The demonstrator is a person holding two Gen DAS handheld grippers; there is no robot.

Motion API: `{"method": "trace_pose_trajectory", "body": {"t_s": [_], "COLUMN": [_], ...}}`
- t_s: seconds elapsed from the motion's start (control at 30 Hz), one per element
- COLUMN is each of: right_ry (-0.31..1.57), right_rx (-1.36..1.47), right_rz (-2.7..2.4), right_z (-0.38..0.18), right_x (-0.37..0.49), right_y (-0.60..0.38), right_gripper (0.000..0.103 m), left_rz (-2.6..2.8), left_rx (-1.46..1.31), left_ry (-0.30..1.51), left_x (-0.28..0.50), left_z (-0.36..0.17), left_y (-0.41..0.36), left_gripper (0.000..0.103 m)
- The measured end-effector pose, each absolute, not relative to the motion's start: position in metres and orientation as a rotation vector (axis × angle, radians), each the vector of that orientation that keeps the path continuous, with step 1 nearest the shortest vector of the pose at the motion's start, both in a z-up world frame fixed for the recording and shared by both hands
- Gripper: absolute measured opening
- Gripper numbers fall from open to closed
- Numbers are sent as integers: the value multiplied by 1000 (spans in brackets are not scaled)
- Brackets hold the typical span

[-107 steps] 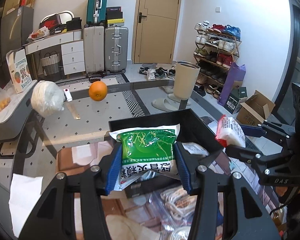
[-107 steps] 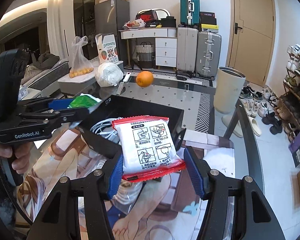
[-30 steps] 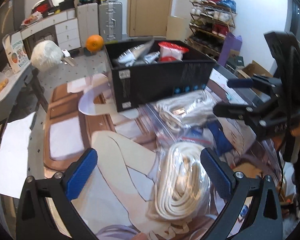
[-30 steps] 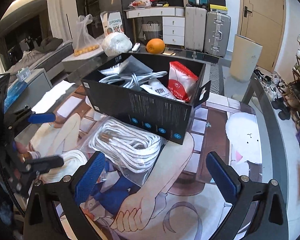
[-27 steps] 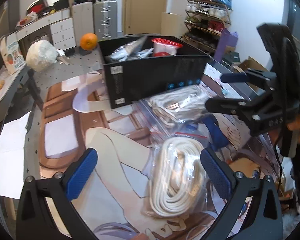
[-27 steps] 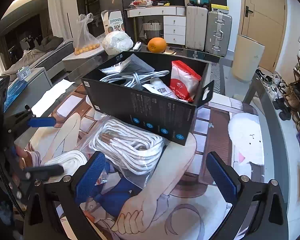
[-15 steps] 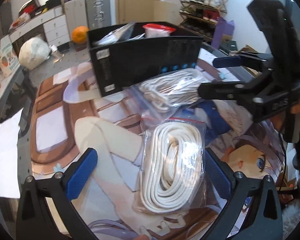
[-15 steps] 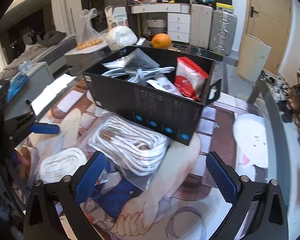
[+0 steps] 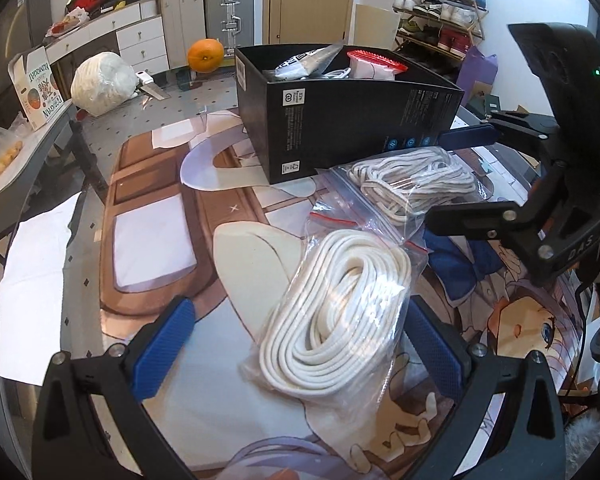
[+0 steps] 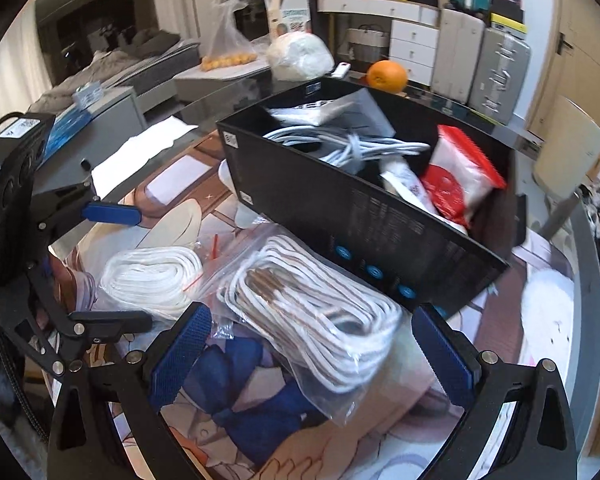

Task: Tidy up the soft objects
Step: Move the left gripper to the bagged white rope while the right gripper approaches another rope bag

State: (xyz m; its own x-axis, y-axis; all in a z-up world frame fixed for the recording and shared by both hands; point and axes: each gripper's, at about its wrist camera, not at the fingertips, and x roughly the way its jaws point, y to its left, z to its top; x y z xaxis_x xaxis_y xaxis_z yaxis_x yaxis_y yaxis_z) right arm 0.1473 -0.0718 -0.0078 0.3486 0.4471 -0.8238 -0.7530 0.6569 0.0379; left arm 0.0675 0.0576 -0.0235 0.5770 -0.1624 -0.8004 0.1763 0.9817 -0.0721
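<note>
— What sits around the grippers?
— An orange (image 9: 205,55) behind the black box (image 9: 340,120); two bagged rope coils (image 9: 340,304) lie before it.
— Inside?
— Cables, red-edged packet (image 10: 464,172).
— Jaws?
— Left gripper (image 9: 300,344) and right gripper (image 10: 308,352) both spread wide, holding nothing.

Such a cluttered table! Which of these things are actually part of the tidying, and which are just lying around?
Part of the job:
- rope bag
- cord bag
- black box
- red packet

Just lying about:
- orange
- white bundle
- carton

Bright daylight, fisheye-warped dark corners, right view motion-blurred
</note>
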Motion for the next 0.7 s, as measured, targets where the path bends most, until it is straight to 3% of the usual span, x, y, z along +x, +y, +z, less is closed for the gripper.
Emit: {"method": "trace_pose_trajectory", "body": {"t_s": [0.4,0.7], "right_ry": [1037,961], "right_rx": [-458,-523], "right_rz": [921,975], "right_z": [-24,-11], "right_x": [150,143], "right_y": [-57,-45], "right_gripper": [102,102], "left_rz": [-193,-197], "left_rx": [27,24], "left_ry": [937,935], "left_x": [70,70], "left_z": [-23,-23], "left_y": [56,57], "left_gripper": [103,103]}}
